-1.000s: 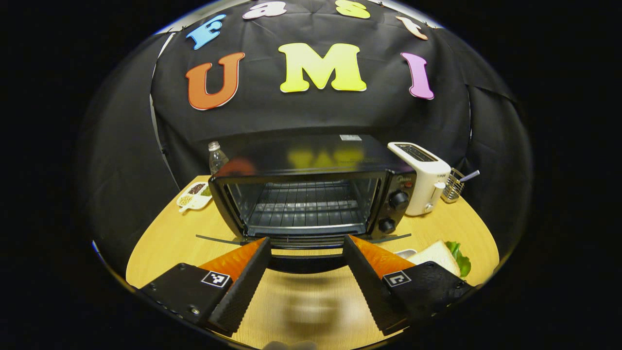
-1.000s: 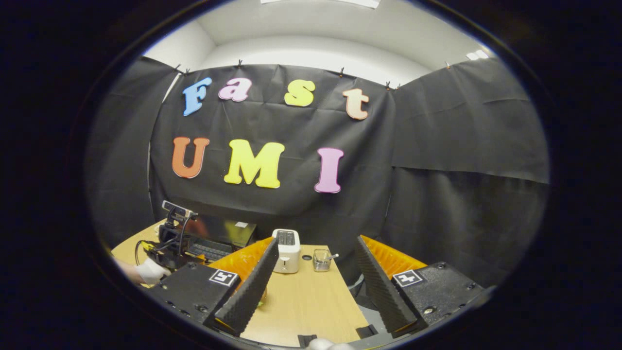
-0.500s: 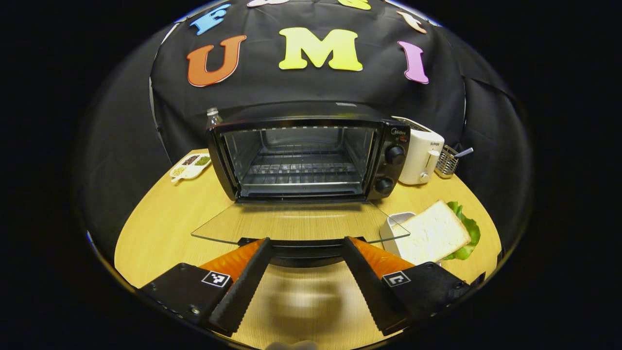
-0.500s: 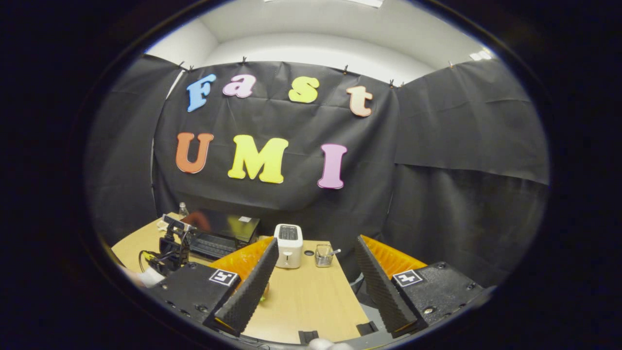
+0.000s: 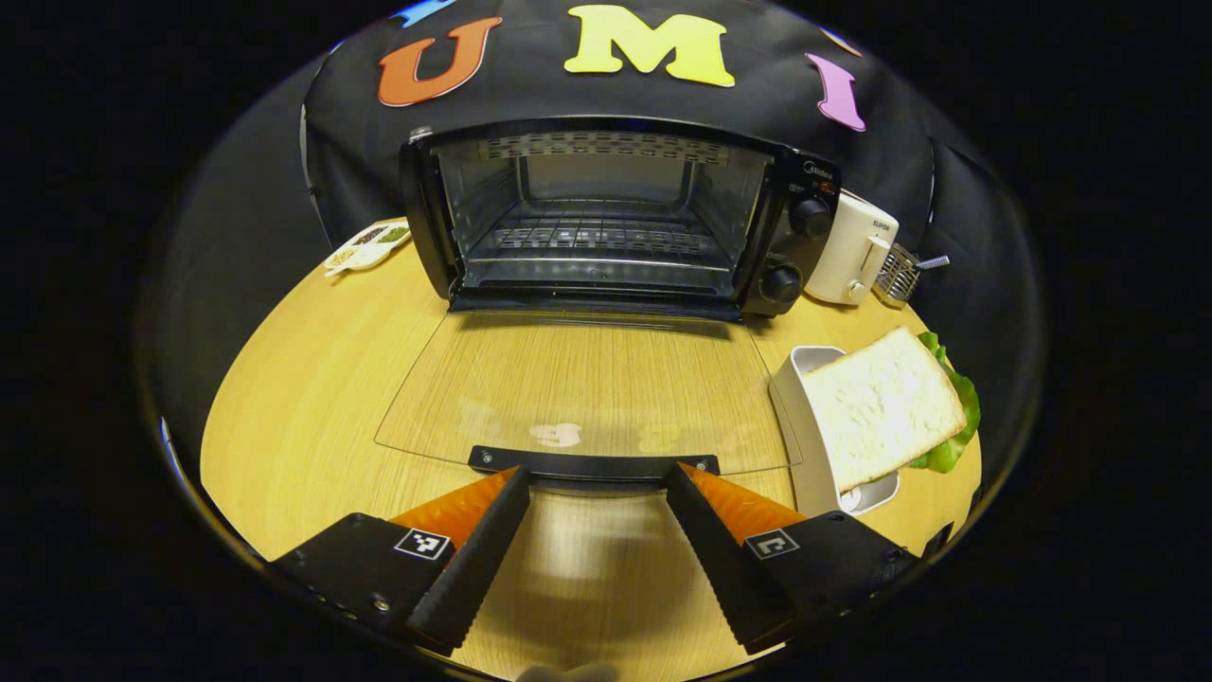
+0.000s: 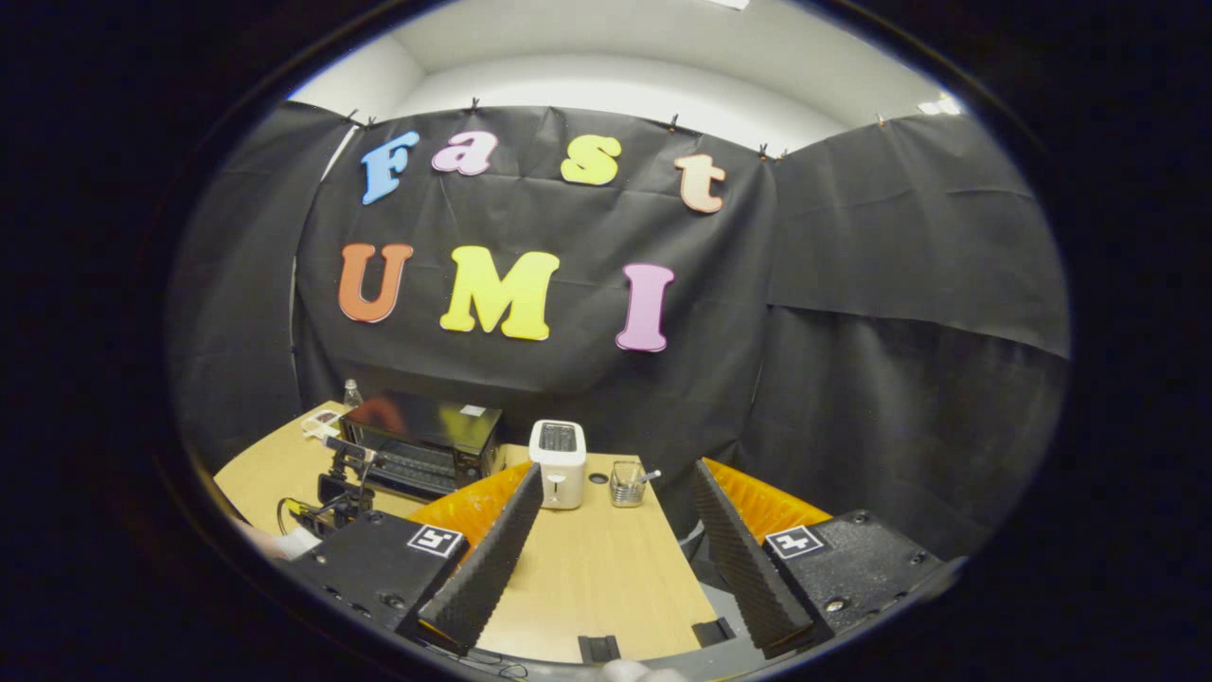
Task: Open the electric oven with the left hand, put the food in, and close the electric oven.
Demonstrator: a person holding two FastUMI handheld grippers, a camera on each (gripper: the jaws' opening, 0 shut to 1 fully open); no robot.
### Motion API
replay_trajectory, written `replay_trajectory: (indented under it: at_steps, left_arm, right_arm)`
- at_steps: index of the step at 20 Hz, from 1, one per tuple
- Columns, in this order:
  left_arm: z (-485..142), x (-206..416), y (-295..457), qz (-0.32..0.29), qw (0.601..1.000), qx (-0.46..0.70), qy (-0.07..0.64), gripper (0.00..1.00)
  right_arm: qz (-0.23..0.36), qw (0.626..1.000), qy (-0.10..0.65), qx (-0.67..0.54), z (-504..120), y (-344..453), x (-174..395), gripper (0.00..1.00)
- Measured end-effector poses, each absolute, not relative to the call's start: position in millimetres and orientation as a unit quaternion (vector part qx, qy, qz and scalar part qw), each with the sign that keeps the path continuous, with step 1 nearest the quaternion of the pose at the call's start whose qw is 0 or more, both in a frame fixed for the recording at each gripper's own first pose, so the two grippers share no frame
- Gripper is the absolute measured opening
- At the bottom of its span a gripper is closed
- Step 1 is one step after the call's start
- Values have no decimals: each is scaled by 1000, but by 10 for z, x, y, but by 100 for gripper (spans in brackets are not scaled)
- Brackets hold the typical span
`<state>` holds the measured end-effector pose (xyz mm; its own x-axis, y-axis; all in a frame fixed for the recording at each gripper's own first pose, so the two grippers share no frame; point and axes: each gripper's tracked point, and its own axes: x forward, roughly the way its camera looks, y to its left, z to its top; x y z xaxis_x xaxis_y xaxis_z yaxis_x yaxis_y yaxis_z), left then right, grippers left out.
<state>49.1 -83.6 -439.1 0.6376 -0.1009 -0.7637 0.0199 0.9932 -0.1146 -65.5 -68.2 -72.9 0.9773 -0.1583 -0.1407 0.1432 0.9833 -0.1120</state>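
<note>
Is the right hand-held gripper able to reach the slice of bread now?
Probably yes: the right hand-held gripper is open and holds nothing, and the bread lies uncovered on its white dish, beside the open oven door.

I see a white toaster at two o'clock, with a wire cutlery holder just beside it. At ten o'clock, a divided dish of seeds sits on the wooden table. A water bottle stands far back at nine o'clock.
</note>
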Motion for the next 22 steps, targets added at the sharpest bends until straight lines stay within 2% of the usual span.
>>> replay_trajectory:
  at_steps: [5,6,7,8,10,11,12,14,15,22]
  left_arm:
    - [-4414,498,-886,-39,901,-43,430,94]
    - [-4416,502,-887,-40,901,-40,429,93]
    - [-4409,496,-882,-41,902,-37,428,92]
    - [-4388,501,-874,-42,904,-38,425,93]
    - [-4316,514,-828,-39,909,-38,412,93]
    - [-4261,511,-792,-37,913,-36,405,94]
    - [-4184,489,-780,-36,916,-38,397,96]
    - [-3979,430,-707,-36,927,-36,372,96]
    - [-3835,382,-664,-38,933,-35,356,96]
    - [-2560,16,-316,-47,972,-44,227,95]
  right_arm:
    - [-79,992,85,-43,-816,-712,-601,100]
    - [-78,992,85,-41,-813,-702,-589,95]
    - [-78,992,85,-42,-818,-697,-578,95]
    - [-78,992,85,-44,-818,-689,-573,100]
    - [-76,993,83,-47,-795,-665,-572,100]
    - [-75,993,80,-49,-787,-654,-560,95]
    - [-74,993,81,-51,-784,-647,-550,95]
    - [-70,993,79,-52,-778,-612,-514,95]
    - [-68,993,81,-54,-798,-599,-482,100]
    - [-40,992,112,-51,-1233,-447,-205,100]
